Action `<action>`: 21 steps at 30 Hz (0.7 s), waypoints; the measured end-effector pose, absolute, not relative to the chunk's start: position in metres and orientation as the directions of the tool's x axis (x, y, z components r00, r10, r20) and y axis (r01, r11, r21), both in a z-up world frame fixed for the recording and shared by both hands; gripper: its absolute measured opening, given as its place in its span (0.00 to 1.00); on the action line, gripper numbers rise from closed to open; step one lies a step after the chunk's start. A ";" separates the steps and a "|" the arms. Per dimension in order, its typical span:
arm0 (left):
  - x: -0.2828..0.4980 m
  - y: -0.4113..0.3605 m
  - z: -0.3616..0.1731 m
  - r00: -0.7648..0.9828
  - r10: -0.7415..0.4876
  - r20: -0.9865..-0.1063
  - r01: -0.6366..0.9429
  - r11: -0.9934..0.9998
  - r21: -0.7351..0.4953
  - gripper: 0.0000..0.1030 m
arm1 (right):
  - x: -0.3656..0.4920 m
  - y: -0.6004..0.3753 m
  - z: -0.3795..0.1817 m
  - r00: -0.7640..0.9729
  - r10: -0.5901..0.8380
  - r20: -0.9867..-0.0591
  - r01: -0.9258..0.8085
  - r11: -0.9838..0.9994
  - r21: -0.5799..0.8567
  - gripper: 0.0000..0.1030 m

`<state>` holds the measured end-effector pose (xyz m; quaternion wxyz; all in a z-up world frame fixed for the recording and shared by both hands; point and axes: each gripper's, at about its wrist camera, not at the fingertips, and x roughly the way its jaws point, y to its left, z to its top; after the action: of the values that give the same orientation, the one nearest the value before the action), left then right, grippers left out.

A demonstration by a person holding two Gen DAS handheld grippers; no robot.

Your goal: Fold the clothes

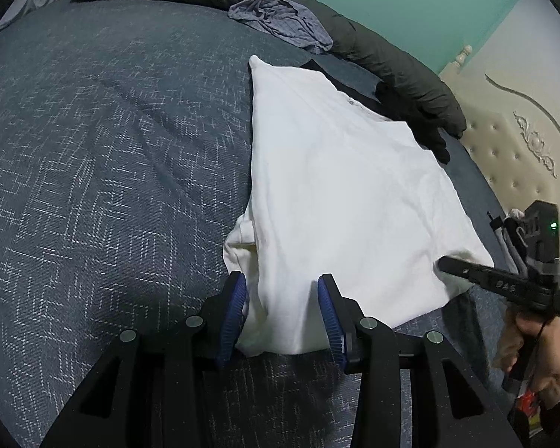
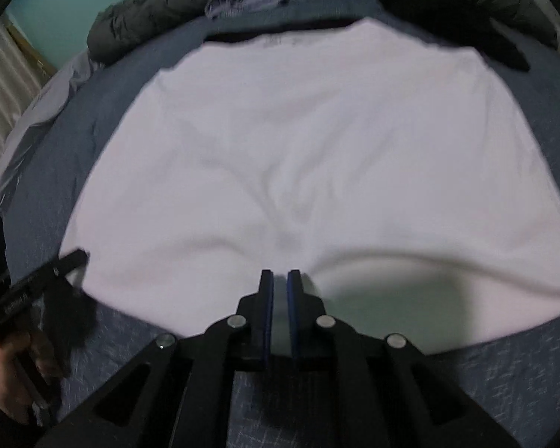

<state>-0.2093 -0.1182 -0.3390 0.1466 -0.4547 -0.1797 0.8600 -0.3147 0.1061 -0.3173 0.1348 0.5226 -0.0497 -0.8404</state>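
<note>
A white shirt (image 1: 336, 186) lies spread on the blue-grey patterned bedcover (image 1: 93, 149). In the left wrist view my left gripper (image 1: 283, 291) sits at its near left corner, with bunched cloth filling the space between the blue pads and gripped there. At the shirt's near right corner is my right gripper (image 1: 442, 263), held by a hand (image 1: 534, 354). In the right wrist view, which is blurred, the shirt (image 2: 317, 149) fills the middle. My right gripper (image 2: 280, 276) has its jaws nearly together, pinching the near hem, and creases run toward the tips. The left gripper (image 2: 82, 255) shows at the lower left.
A dark green quilt (image 1: 392, 63) is heaped along the far edge of the bed, with a crumpled blue-grey garment (image 1: 283, 18) on it. A black cloth (image 1: 339, 74) pokes out behind the shirt. A cream padded headboard (image 1: 511, 149) stands at the right.
</note>
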 end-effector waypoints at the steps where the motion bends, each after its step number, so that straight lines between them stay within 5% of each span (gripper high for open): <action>1: -0.209 -0.119 -0.338 -0.545 0.416 -0.728 -0.086 -0.891 -0.445 0.43 | -0.311 0.104 -0.319 -0.420 -0.278 -0.864 0.178 -0.959 0.222 0.07; 21: -0.188 -0.134 -0.332 -0.595 0.418 -0.687 0.037 -0.840 -0.542 0.54 | -0.137 0.128 -0.348 -0.457 -0.333 -0.825 0.109 -0.941 0.320 0.07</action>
<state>-0.1882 -0.1340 -0.3319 0.1115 -0.4362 -0.2604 0.8541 -0.1374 0.1282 -0.3485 0.1306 0.5045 -0.1112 -0.8462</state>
